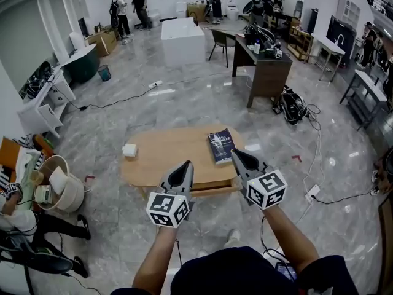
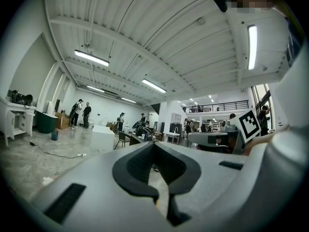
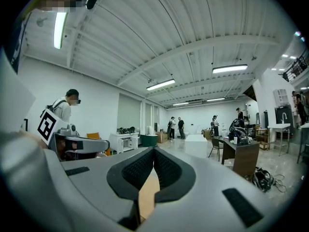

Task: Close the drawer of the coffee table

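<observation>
My left gripper [image 1: 186, 165] and right gripper [image 1: 235, 153], low centre, both have their jaws pressed together and empty. They sit above the oval coffee table's [image 1: 161, 152] drawer [image 1: 212, 189], which is slightly open. I can't read the lettering on the dark book [image 1: 221, 145].

Drawer front [image 1: 214, 190]: reachable from the near side, with bare floor [image 1: 123, 226] before it.
Table [image 1: 166, 165] top: book [image 1: 221, 145] just beside right gripper [image 1: 235, 153]; white box [image 1: 129, 150] well apart, left.
Basket [image 1: 64, 189] stands off the left end.

The coffee table [image 1: 172, 149] is tan, the book [image 1: 221, 146] dark blue.
</observation>
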A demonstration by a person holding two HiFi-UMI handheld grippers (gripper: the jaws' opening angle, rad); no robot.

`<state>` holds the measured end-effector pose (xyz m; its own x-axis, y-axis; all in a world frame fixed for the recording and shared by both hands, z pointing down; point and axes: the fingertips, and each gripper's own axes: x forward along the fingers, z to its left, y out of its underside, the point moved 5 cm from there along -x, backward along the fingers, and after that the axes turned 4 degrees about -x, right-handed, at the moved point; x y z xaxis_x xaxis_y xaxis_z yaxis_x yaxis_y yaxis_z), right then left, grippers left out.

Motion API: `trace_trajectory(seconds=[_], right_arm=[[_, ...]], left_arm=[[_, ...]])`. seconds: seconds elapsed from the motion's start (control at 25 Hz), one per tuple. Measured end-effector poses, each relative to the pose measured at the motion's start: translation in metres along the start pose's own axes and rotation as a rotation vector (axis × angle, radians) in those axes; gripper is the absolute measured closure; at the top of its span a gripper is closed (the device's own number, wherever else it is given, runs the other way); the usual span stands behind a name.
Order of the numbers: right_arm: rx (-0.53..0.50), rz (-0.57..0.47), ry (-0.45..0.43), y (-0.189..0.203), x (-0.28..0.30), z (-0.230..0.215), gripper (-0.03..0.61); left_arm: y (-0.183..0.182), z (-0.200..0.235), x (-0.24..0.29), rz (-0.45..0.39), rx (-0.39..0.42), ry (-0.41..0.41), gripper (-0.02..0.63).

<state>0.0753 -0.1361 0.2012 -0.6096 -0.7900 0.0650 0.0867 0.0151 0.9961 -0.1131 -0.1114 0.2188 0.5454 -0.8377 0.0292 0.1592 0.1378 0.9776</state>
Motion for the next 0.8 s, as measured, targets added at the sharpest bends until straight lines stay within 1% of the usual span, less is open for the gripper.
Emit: trace_trajectory(seconds=[0.24,0.56,0.8], right_arm=[[0.008,0.026,-0.014,0.01,0.01,-0.02,0.56],[0.011,0.058,-0.038,0.026,0.023,-0.034,0.56],[0.025,0.056,-0.067,0.036,0.029,-0.042,0.56]], left_arm=[[0.01,0.002,0.02,0.018,-0.013,-0.017,0.614],[0.022,0.011,0.041,0.028,-0.026,-0.028,0.614],[0.036,0.013,0.054,0.051,-0.046,-0.038,0.614]])
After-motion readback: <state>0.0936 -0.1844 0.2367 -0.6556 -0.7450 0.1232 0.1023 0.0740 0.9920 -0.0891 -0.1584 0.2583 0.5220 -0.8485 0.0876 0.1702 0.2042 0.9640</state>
